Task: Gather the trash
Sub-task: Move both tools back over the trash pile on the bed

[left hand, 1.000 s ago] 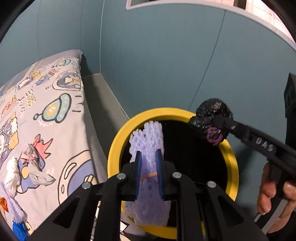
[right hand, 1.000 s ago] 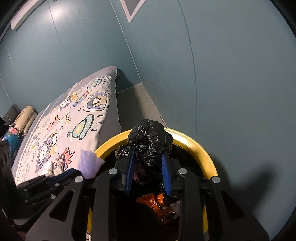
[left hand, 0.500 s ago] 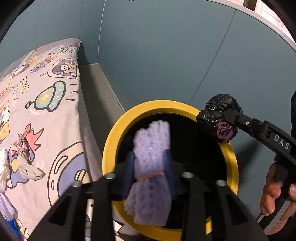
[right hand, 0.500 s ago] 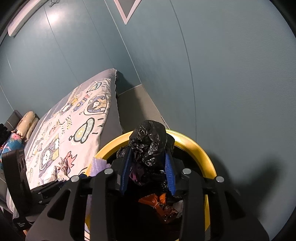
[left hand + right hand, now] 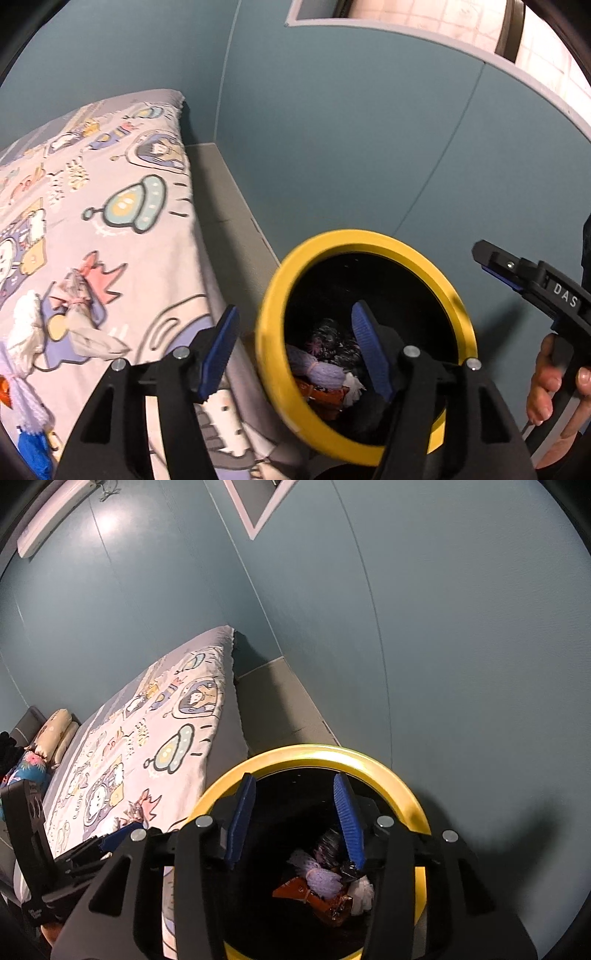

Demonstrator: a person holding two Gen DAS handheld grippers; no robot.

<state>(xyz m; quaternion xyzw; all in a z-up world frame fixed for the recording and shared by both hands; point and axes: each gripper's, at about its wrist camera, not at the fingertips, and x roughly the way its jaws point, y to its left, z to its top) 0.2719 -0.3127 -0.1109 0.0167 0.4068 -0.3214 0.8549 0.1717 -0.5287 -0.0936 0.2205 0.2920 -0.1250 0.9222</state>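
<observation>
In the left wrist view the left gripper [image 5: 295,336], its jaws just opened and holding nothing, straddles the round yellow-rimmed black bin [image 5: 275,295]; only this view shows crumpled white trash [image 5: 27,339] on the cartoon-print bedsheet [image 5: 122,258]. In the right wrist view the right gripper [image 5: 295,818], jaws just spread and likewise holding nothing, hangs over the purple foam net [image 5: 319,877] and orange wrapper [image 5: 295,890] inside the bin.

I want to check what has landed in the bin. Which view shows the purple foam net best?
The right wrist view: it looks down into the yellow-rimmed bin, so the purple foam net lies clear among the other trash. In the left wrist view the net shows only partly, behind the bin's near rim and blurred.
</observation>
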